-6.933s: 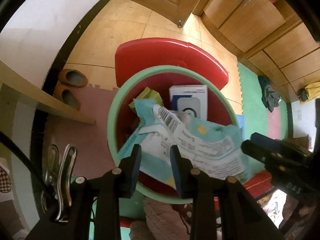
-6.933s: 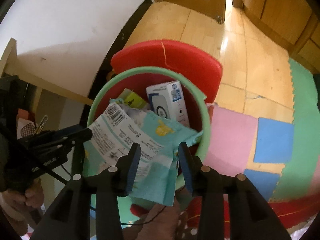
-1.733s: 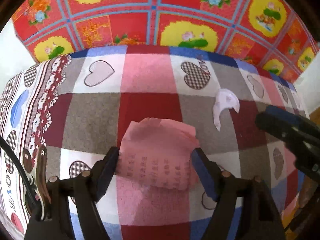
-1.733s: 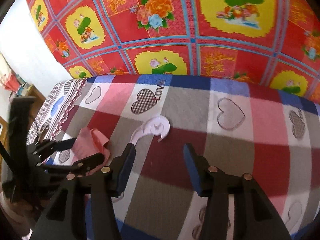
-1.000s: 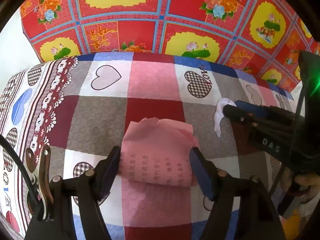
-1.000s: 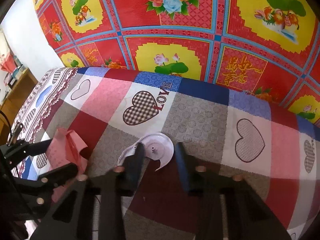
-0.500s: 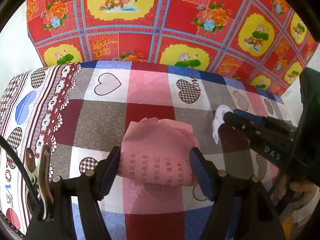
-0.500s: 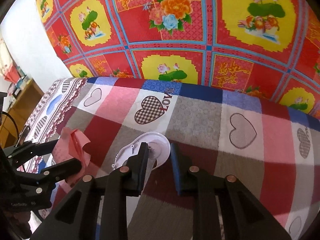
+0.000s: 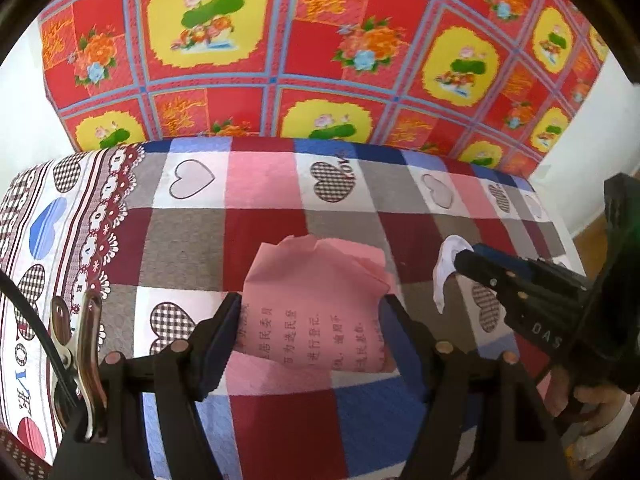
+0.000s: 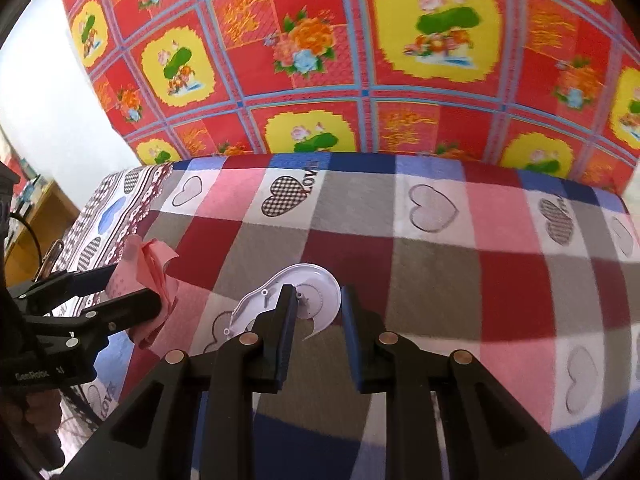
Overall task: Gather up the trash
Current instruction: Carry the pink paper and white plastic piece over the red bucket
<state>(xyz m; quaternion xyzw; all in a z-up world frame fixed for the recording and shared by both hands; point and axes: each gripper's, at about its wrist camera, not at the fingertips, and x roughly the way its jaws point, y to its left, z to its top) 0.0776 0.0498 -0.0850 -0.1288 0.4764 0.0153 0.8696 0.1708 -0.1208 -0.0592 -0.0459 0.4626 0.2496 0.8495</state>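
Observation:
A crumpled pink paper (image 9: 316,280) with printed text bows between the fingers of my left gripper (image 9: 312,312), which is shut on its two sides. From the right wrist view the same paper (image 10: 154,264) sticks up out of the left gripper (image 10: 116,288). A white plastic piece (image 10: 318,288), round with a curved tail, lies on the checked bed cover (image 10: 440,264). My right gripper (image 10: 318,308) is shut on its round end. The left wrist view shows the right gripper (image 9: 464,258) tip at the white piece (image 9: 442,276).
A red and yellow flowered cloth (image 9: 280,60) rises behind the bed cover (image 9: 192,248). A person's hand (image 9: 592,400) holds the right gripper. Wooden furniture (image 10: 36,220) stands past the bed's left edge. A metal clip (image 9: 76,340) hangs on the left gripper.
The right gripper's fingers have narrowed onto the white plastic piece. The left gripper keeps the pink paper at the same width. Both views have tilted up a little.

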